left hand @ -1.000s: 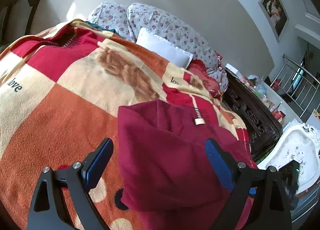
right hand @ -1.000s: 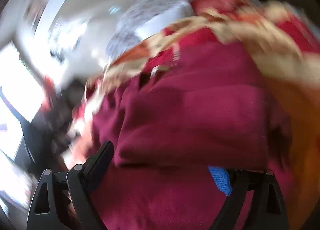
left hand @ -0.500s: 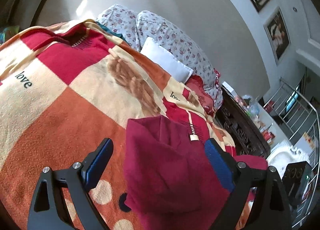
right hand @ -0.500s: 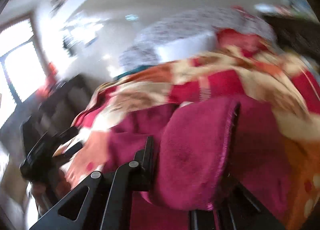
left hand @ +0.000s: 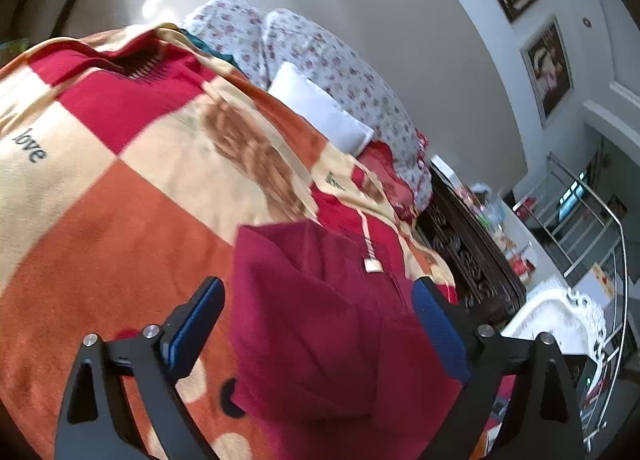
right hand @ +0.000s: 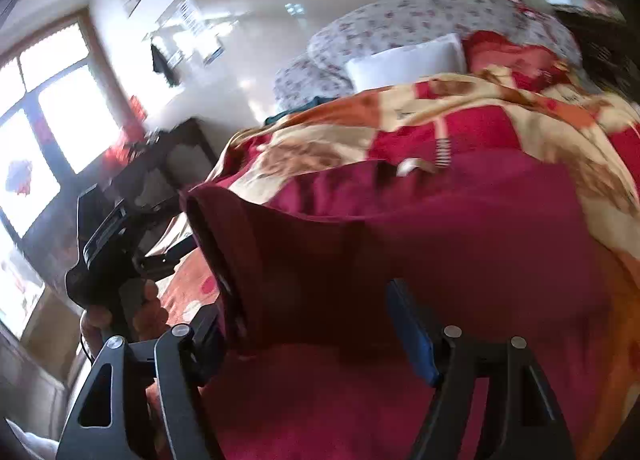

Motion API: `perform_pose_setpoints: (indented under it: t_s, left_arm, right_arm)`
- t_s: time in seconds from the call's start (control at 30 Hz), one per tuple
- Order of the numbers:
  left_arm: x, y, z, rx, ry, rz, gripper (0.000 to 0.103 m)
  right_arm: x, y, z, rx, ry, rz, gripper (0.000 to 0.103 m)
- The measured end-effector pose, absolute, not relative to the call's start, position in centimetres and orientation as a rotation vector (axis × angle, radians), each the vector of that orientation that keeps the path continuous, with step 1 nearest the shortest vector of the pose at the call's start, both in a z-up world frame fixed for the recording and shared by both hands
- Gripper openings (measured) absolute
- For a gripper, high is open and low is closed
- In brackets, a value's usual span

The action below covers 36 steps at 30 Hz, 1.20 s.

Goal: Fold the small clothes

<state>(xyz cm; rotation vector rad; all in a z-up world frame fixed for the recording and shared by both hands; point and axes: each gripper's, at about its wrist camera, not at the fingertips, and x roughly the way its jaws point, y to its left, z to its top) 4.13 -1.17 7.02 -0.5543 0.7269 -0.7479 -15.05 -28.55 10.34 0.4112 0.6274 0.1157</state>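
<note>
Maroon garment [left hand: 320,324] lies on the patchwork blanket [left hand: 132,220], partly folded, toward the right edge of the bed. A small pale tag [left hand: 371,266] sits on its far part, next to a striped strip printed on the blanket.

Left gripper [left hand: 316,320]: jaws spread wide, hovering over the garment. Left finger over orange blanket, right finger over the garment's right part. Nothing pinched between the blue pads [left hand: 436,332].

Right gripper [right hand: 316,332]: jaws apart in the right wrist view, with a raised fold of the maroon garment [right hand: 400,260] lying between them. The fold's hemmed edge runs down against the left finger; whether the cloth is actually caught there, cannot tell. Right pad appears clear of the cloth. View is somewhat blurred.

Left gripper also shows at the left of the right wrist view [right hand: 120,228], held by a hand [right hand: 132,308].

Far end of bed: white pillow [left hand: 320,108] leaning on floral pillows [left hand: 320,48], a red cushion [left hand: 384,172] to the right of it. Dark carved furniture [left hand: 472,256] beside the bed on the right. Framed pictures [left hand: 548,60] on the wall. Bright window [right hand: 44,112] at left in the right wrist view.
</note>
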Motion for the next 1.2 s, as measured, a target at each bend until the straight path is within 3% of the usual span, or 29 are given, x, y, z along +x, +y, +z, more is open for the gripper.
perform_pose_setpoints:
  t_s: [0.27, 0.43, 0.53, 0.73, 1.2]
  left_arm:
    - [3.8, -2.2, 6.7, -0.508, 0.742, -0.756, 0.096]
    - [1.9, -1.6, 6.5, -0.489, 0.775, -0.766, 0.096]
    - [-1.8, -2.1, 6.5, -0.351, 0.762, -0.743, 0.097]
    - [-8.8, -5.1, 6.6, -0.036, 0.719, -0.777, 0.097]
    - [-17.1, -12.1, 4.2, 0.458, 0.661, -0.878, 0.097]
  right_arm:
    - [-10.6, -24.1, 10.2, 0.464, 0.711, 0.366, 0.080]
    - [-14.0, -24.9, 11.5, 0.493, 0.656, 0.423, 0.086]
    - [-17.3, -28.6, 11.7, 0.559, 0.598, 0.367, 0.094]
    - [-20.5, -32.8, 8.3, 0.740, 0.653, 0.296, 0.094]
    - [-24.6, -32.7, 7.3, 0.780, 0.647, 0.300, 0.094]
